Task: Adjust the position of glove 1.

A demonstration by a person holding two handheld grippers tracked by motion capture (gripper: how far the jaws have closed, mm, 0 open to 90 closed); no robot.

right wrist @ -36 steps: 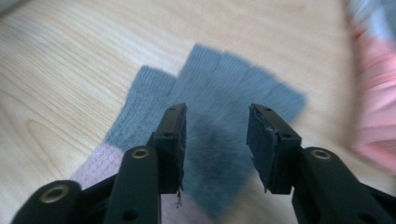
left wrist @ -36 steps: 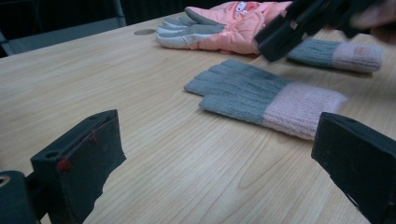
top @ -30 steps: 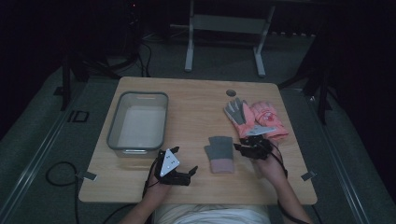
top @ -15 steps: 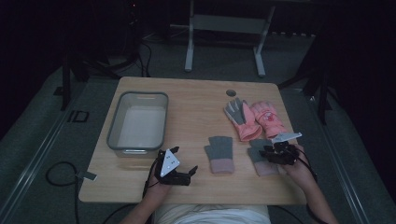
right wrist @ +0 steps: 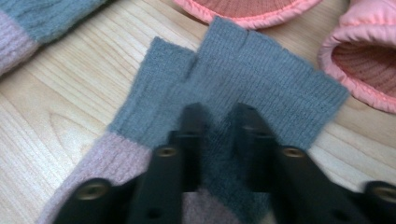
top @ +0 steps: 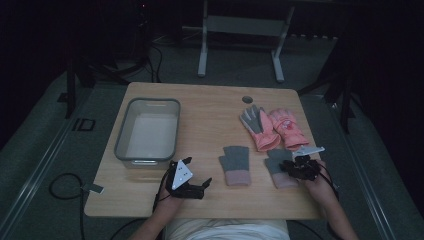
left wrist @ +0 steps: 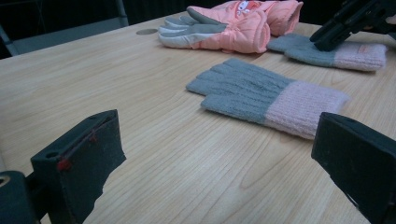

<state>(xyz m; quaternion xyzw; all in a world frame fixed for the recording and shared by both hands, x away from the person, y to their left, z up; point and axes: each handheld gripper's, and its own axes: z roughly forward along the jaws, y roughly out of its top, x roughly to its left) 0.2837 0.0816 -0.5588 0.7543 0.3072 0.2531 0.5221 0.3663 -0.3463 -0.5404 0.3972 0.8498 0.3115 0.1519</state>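
Note:
Two grey knit gloves with pink cuffs lie near the table's front edge. My right gripper (top: 291, 167) is down on the right-hand one (top: 275, 156). In the right gripper view its jaws have just been closing, and my right gripper (right wrist: 219, 122) now pinches a fold of that glove (right wrist: 266, 70). The other knit glove (top: 235, 164) lies flat to its left, also ahead of my left gripper (left wrist: 217, 163) as a grey and pink glove (left wrist: 261, 95). My left gripper (top: 199, 172) rests open on the table with nothing between its jaws.
Two pink ski gloves (top: 272, 129) lie side by side behind the knit gloves, their cuffs (right wrist: 369, 60) close to my right gripper. A clear plastic bin (top: 148, 102) stands at the table's left. A round cable hole (top: 247, 99) sits near the far edge.
My right gripper has moved to the right and towards the front edge, and the second knit glove now lies under it there. The left gripper has stayed put.

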